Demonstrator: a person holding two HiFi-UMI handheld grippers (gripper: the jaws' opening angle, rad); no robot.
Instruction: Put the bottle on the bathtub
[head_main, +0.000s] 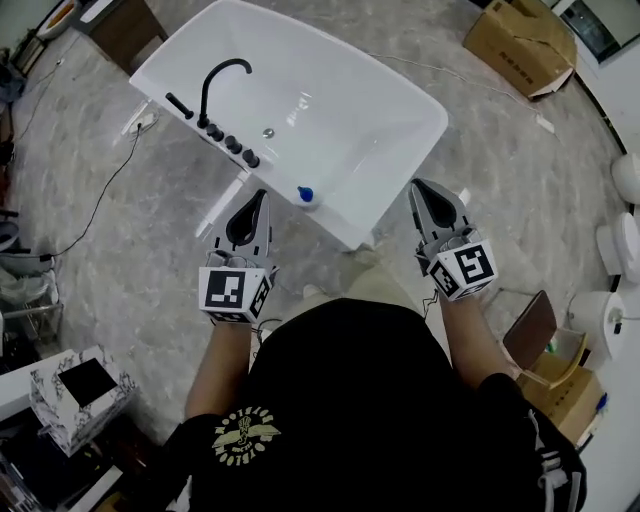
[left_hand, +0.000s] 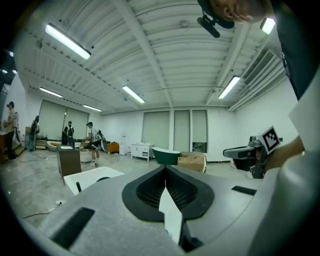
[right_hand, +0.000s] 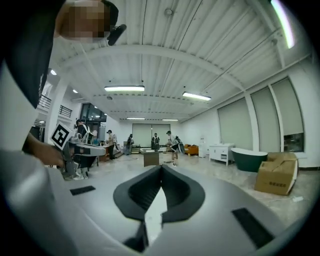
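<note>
At the near edge of the head view, a person in a black shirt (head_main: 350, 400) holds both grippers out level above the grey floor (head_main: 150, 260), each with its marker cube towards the body. On the left gripper (head_main: 262, 195) the jaws are pressed together with nothing between them, and its own view shows the two dark pads meeting along one line. On the right gripper (head_main: 418, 186) the jaws are likewise closed and empty, tips touching. Just beyond the two grippers and between them lies the white tub (head_main: 380, 105), set at an angle across the floor. On its near rim, closer to the left gripper than to the right, stands a small white thing with a blue cap, which looks like the bottle (head_main: 306, 194), though it is too small to be sure; it is upright and touches neither gripper. Further along that rim sit a row of dark knobs (head_main: 232, 144) and a curved black tap (head_main: 222, 78). A thin cable (head_main: 105, 200) trails over the floor left of the tub. Well past the tub's far corner, at the upper right, rests a cardboard box (head_main: 520, 38). Farthest off, the gripper views show a dark green tub (right_hand: 250, 159) by the back wall and several people (right_hand: 160, 141) standing about the hall.
</note>
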